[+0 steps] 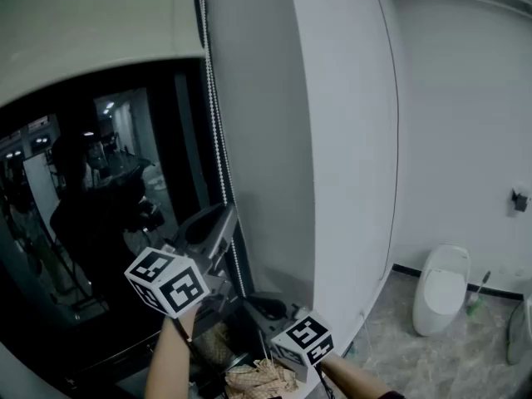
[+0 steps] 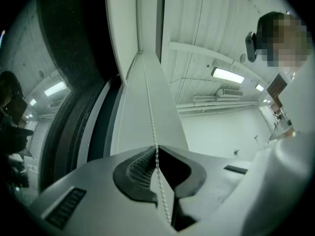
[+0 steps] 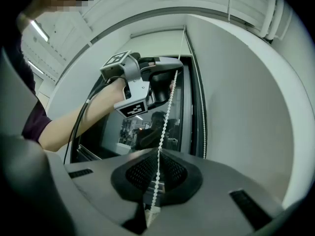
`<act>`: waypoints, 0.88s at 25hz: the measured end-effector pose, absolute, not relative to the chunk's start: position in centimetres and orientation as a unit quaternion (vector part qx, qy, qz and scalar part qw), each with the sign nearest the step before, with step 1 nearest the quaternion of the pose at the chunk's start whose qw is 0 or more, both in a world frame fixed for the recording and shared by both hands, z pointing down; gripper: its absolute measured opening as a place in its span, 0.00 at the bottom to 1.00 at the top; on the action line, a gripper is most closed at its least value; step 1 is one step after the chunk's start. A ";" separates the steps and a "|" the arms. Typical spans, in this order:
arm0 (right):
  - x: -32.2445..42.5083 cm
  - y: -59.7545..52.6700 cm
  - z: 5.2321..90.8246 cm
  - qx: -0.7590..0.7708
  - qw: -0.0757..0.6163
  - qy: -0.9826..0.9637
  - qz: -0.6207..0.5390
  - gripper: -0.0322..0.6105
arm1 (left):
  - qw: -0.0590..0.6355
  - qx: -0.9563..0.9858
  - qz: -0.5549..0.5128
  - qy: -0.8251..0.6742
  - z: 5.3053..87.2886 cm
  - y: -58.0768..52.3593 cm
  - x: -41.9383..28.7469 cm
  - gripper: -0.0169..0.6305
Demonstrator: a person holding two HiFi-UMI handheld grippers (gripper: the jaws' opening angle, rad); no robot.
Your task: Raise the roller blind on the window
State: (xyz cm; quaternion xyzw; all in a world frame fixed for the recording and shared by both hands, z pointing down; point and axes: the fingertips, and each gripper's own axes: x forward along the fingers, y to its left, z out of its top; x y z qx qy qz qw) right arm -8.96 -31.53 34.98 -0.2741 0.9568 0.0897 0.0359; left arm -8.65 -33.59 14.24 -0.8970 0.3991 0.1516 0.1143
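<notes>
Partly done, I judge: roller blind (image 1: 91,15) covers only the window (image 1: 108,239) top. Left gripper (image 2: 157,157) and right gripper (image 3: 156,178) both pinch the bead chain (image 2: 149,113) at the window's right edge, so more pulling is left.

White bead chain (image 2: 150,117), pale grey roller blind (image 1: 91,19), black-and-white patterned marker cubes (image 1: 168,281)

Both grippers have smooth grey bodies, each carrying a white cube with black square markers: the left gripper (image 1: 218,223) has its cube (image 1: 166,283) at lower centre of the head view, and the right gripper (image 1: 264,307) has its cube (image 1: 303,340) just right of it. Ribbed black pads (image 2: 138,168) line the jaws. In the right gripper view a black cable (image 3: 81,117) trails along the left forearm and a dark maroon sleeve (image 3: 34,124) shows at the left edge
</notes>
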 end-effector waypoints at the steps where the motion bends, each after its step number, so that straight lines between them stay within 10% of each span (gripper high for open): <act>1: -8.8 -31.6 35.4 -0.276 0.032 0.957 0.083 0.08 | 0.119 -0.895 0.147 0.404 14.6 -33.7 -8.7 0.06; 22: -7.8 -33.3 13.4 -0.218 0.172 0.958 0.067 0.13 | 0.084 -0.895 0.079 0.432 27.0 -34.2 -8.9 0.05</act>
